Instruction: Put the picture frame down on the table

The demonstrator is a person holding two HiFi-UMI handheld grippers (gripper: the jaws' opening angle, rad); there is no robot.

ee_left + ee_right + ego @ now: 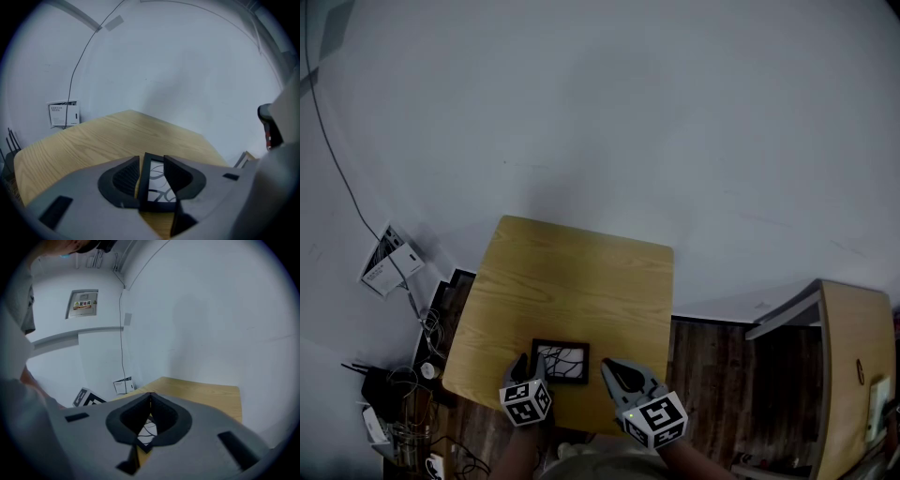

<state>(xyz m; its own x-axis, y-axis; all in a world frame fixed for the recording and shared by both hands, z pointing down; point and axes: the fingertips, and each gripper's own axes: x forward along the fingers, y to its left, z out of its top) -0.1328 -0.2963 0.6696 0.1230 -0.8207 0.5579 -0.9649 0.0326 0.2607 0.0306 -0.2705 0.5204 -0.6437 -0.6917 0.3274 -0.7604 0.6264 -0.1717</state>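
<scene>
The black rectangular picture frame (561,362) appears to rest at the near edge of the light wooden table (572,281), its left side clamped in the left hand-held gripper (532,367), so only the release seems left, and the right hand-held gripper (609,367) is closed on nothing.

Frame (564,362) edge behind left hand-held gripper (531,365)

picture frame (561,362), near edge of table (572,281)
</scene>
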